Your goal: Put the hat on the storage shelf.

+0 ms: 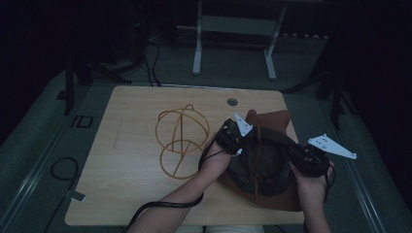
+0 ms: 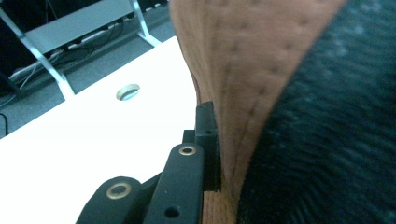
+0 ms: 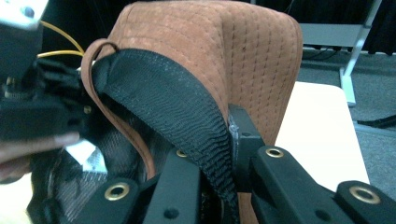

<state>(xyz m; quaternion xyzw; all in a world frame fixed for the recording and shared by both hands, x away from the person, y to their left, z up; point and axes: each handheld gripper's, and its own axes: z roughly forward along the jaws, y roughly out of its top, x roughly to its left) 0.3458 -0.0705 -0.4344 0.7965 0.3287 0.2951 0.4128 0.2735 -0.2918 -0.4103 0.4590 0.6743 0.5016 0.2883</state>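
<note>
A brown suede hat [image 1: 266,127] with a black mesh lining lies upside down on the right half of the wooden table [image 1: 126,184], held between both grippers. My left gripper [image 1: 234,137] is shut on the hat's left edge. In the left gripper view one black jaw presses the brown brim [image 2: 243,70] and the other is hidden behind it, the left gripper [image 2: 219,144] pinching that fabric. My right gripper [image 1: 305,160] is shut on the right edge. In the right gripper view my right gripper [image 3: 231,140] clamps the black inner band [image 3: 177,102] and the suede [image 3: 243,46].
A golden wire stand [image 1: 180,141] made of hoops sits on the table just left of the hat. A cable hole [image 1: 232,102] is near the far edge. A white metal frame [image 1: 233,29] stands on the floor beyond. A cable [image 1: 60,170] loops on the floor at left.
</note>
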